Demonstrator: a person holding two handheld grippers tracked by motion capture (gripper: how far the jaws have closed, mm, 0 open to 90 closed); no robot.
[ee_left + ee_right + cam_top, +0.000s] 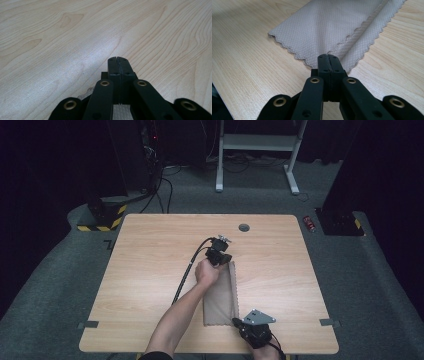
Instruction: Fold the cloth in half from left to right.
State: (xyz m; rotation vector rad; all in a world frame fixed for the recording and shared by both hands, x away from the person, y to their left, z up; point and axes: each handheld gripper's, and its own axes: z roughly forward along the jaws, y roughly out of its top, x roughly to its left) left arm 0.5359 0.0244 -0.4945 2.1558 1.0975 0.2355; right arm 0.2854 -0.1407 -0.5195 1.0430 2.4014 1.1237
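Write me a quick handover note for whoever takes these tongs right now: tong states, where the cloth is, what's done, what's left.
Left tongs: jaws shut, at the far end of the cloth; whether they grip it can't be told.
Right tongs: jaws shut, at the near scalloped edge; a grip there isn't certain either.
Cloth: beige, lying lengthwise in the middle of the wooden table, already doubled over along its long side, with the layered edges at its right.
Done: seemingly one lengthwise fold.
Left: probably bring one short end over the other, then flatten and release.

Cloth [121,112] edge hidden beneath left hand-held gripper [117,59]
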